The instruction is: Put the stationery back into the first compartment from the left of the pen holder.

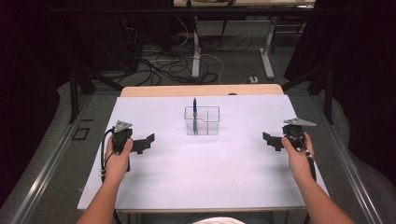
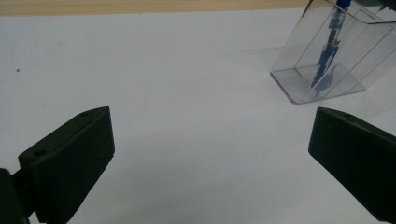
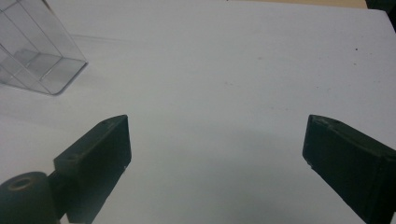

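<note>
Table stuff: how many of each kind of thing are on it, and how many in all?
Clear box: 1
Blue pen, standing in the box: 1
Black tools, left tool and right tool, both open: 2
Total: 4

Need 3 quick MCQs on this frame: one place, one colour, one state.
1. Where does the pen stand?
A. flat on the table
B. in the clear container's left compartment
C. in the right gripper

2. What colour is the pen?
A. blue
B. red
C. green

3. How do the left gripper jaws stand?
A. shut on the pen
B. shut, empty
C. open, empty

Key: B, it stands upright inside the clear container, left of the divider; A, its barrel is blue; C, the left gripper view has bare table between the parted jaws.
</note>
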